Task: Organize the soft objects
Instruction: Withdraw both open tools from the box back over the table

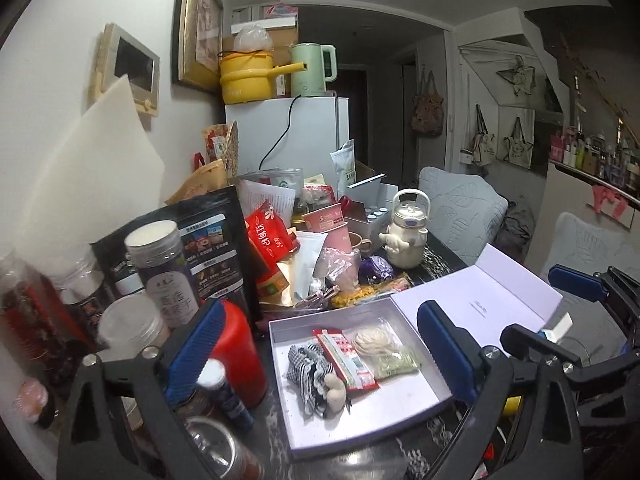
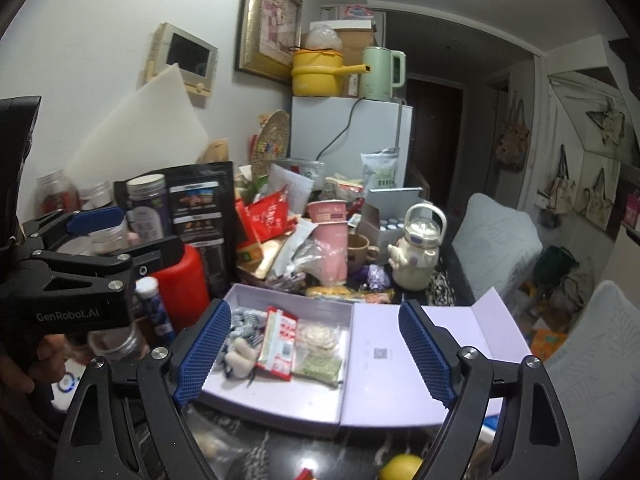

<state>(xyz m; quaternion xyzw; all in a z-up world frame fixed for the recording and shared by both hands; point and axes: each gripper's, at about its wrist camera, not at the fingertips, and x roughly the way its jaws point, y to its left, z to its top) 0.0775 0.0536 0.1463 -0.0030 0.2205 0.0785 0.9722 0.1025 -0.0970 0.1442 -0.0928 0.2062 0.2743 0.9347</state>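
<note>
A pale lilac box [image 1: 384,420] [image 2: 280,408] lies open on the dark table, its lid [image 1: 480,296] [image 2: 400,376] folded out to the right. Inside lie a black-and-white checked cloth [image 1: 306,376] [image 2: 244,318], a small cream plush piece [image 1: 334,390] [image 2: 240,354], a red packet [image 1: 348,360] [image 2: 278,340] and a clear bag with a cream round thing [image 1: 374,340] [image 2: 320,336]. My left gripper [image 1: 320,356] [image 2: 150,230] hovers open above the box, nothing between its blue pads. My right gripper [image 2: 316,354] [image 1: 536,308] is open too, over the box and lid, holding nothing.
Clutter crowds the table behind and left of the box: a red container [image 1: 236,356], jars [image 1: 164,268], a black pouch [image 2: 200,208], a pink cup [image 2: 330,236] and a cream kettle-shaped bottle [image 1: 408,232]. Grey cushioned chairs [image 2: 496,236] stand at the right. A lemon [image 2: 400,468] lies near the front.
</note>
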